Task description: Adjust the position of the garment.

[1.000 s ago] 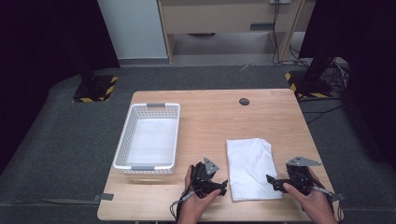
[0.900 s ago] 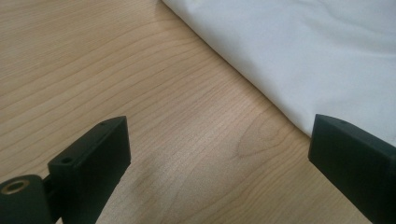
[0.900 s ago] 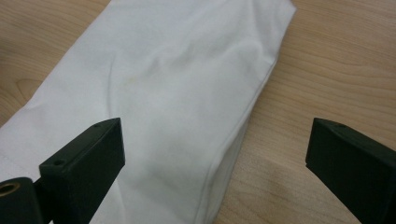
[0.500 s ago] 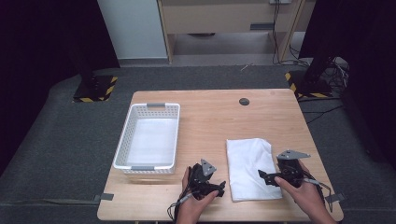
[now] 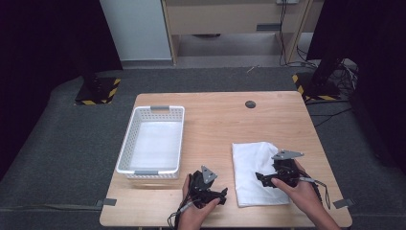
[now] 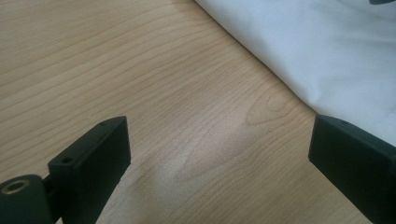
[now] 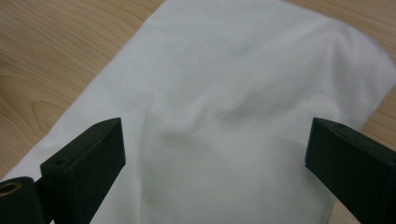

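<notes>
White folded cloth [image 5: 258, 172] lies flat on the wooden table [image 5: 215, 124], right of the white basket [image 5: 153, 141]. My right gripper [image 5: 261, 178] is over the cloth, jaws spread wide, holding nothing. My left gripper [image 5: 221, 194] sits over bare wood just beside the cloth's near-left edge, jaws also wide apart, empty.
</notes>
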